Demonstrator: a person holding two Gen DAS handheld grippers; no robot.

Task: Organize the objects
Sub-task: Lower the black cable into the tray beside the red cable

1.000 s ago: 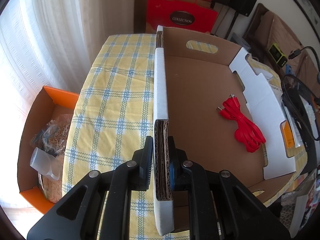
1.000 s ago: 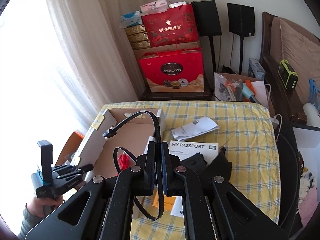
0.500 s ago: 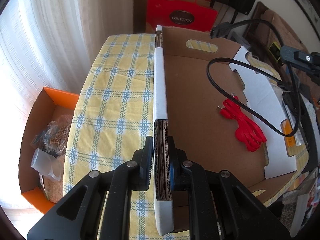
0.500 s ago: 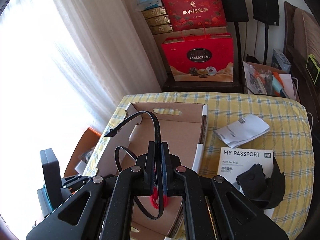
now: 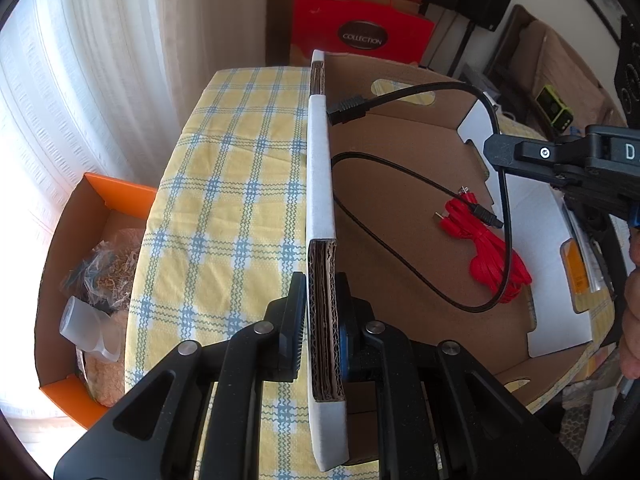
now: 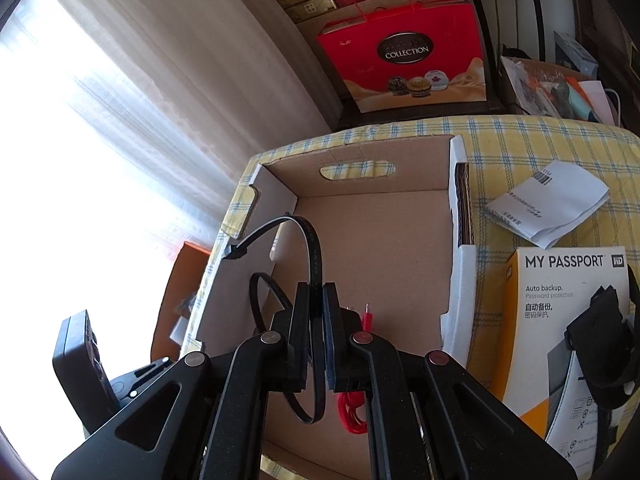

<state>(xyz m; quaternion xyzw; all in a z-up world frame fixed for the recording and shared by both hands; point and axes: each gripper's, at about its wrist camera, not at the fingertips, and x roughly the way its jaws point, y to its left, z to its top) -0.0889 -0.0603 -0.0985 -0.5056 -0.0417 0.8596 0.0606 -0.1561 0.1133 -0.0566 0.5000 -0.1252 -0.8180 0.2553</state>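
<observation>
While the left gripper [image 5: 322,320] is clamped on the side wall of the cardboard box [image 5: 400,184], its fingers pressed against the layered corrugated edge on either side, the box is held steady on the table covered with a yellow checked cloth [image 5: 224,200]. A black cable [image 6: 314,264] is pinched between the closed fingers of the right gripper [image 6: 316,312], which is seen at the right edge of the left wrist view, above the far side wall of the box. The cable is hung in loops over the open box, with one plug [image 5: 348,108] raised near the clamped wall and the other plug [image 5: 486,214] hanging just above the red cable [image 5: 492,248]. That red cable is lain coiled on the box floor, near the side wall opposite the clamped one. Outside the box, on the cloth toward the table's right edge, a white and yellow carton printed MY PASSPORT [image 6: 560,320] is seen, with a folded paper sheet [image 6: 552,204] beyond it. An orange box [image 5: 80,280] of packing material is stood on the floor beside the table's left edge.
</observation>
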